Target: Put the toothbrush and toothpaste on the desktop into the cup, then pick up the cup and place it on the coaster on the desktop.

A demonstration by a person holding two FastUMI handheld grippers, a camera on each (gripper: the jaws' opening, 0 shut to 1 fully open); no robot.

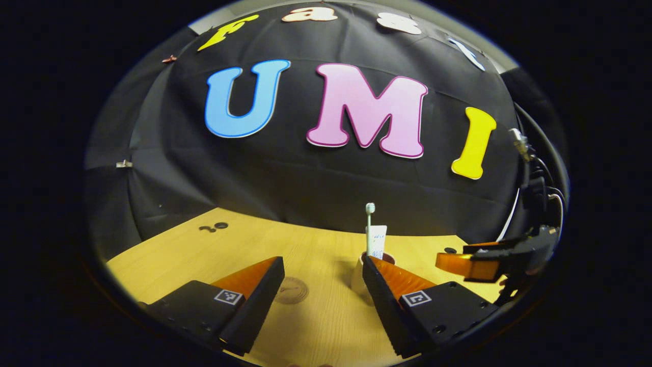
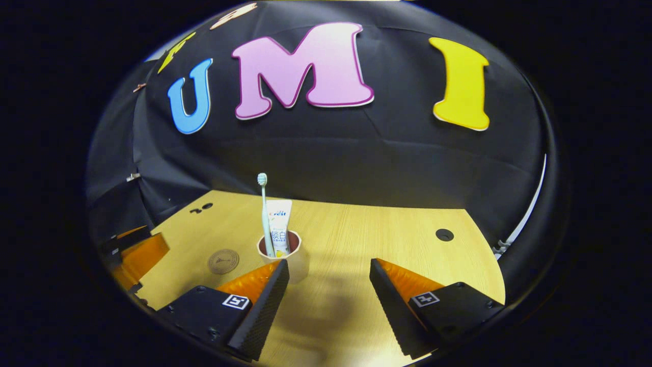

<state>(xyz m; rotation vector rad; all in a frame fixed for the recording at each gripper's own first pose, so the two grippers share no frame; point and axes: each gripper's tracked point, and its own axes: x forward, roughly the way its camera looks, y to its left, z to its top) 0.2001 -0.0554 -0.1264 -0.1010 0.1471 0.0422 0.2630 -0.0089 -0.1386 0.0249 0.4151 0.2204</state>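
My left gripper (image 1: pixel 322 285) has two wedge-shaped fingers on black blocks, each block bearing a small square black-and-white marker and round screw holes. My right gripper (image 2: pixel 328 288) is built the same way: ribbed inner finger faces, a square marker on each black block, screws near the corners. Dark cables (image 1: pixel 541 168), with what may be a metal plug, trail above it in the left gripper view.

Light wooden desktop (image 2: pixel 356 239), three things standing or lying on it.

We note a cup (image 2: pixel 293 260) upright near the middle, a toothbrush (image 2: pixel 263 204) and a toothpaste tube (image 2: pixel 279 224) standing in it. A flat round coaster (image 2: pixel 223 261) lies to its left, apart from it. Dark round holes (image 2: pixel 444 234) mark the board near its far edge.
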